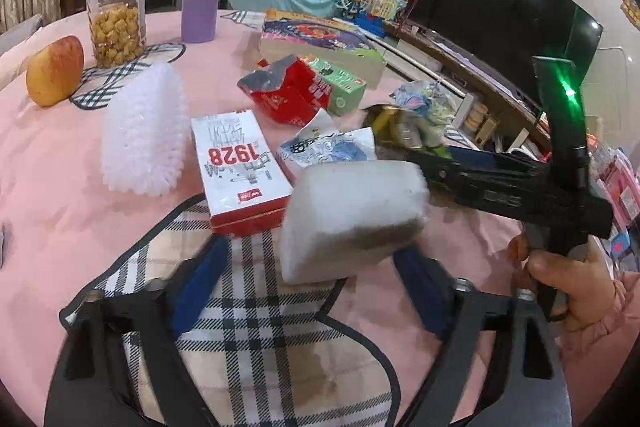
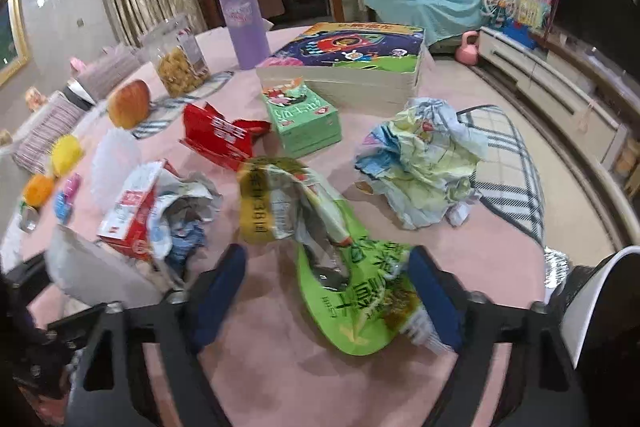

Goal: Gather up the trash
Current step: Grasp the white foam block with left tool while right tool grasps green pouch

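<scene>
open pink cloth is lying at the near edge of the table (image 2: 280, 367), giving the right gripper (image 2: 326, 297) room to slide in low. ahead of it, the green wrapper (image 2: 356, 311) and the crumpled yellow packet (image 2: 272, 199) are crowding the middle. a clear lane is running between that packet and the crumpled paper wad (image 2: 424, 163). further back, the green box (image 2: 304, 123) and the big book (image 2: 348, 67) are walling off the far side. on the left, the white foam block (image 1: 352, 215) is sitting between the left gripper (image 1: 304, 267) fingers, and the red-and-white carton (image 1: 240, 167) and bristly white roll (image 1: 144, 131) are blocking passage beyond.
</scene>
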`<move>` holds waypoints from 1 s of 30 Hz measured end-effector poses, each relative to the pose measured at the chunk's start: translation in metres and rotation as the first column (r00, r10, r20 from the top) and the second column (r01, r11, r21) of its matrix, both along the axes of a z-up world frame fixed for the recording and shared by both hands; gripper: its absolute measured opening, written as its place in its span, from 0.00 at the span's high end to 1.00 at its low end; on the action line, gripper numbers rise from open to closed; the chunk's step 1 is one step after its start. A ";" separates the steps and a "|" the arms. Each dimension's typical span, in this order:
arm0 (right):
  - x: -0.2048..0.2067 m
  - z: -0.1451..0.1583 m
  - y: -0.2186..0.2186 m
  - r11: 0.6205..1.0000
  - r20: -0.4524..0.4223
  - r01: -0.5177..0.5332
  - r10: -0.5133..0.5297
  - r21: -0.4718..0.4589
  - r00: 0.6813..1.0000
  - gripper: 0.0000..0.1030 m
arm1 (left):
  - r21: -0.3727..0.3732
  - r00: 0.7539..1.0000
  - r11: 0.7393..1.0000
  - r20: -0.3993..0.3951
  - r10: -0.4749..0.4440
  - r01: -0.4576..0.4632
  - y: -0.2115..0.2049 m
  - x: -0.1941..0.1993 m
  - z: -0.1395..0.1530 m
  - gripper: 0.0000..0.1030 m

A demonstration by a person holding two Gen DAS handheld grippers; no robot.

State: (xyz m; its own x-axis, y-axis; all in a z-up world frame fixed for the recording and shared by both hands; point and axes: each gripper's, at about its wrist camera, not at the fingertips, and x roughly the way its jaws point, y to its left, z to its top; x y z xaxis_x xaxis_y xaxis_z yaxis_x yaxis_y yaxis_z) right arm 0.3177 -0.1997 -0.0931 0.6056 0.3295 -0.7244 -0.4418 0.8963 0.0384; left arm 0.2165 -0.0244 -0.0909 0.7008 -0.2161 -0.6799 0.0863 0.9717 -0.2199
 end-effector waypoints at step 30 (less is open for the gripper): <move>-0.064 0.000 -0.062 0.938 -0.183 0.179 -0.128 0.296 0.975 0.44 | -0.002 0.982 0.984 -0.064 -0.177 0.177 -0.044 0.012 0.006 0.51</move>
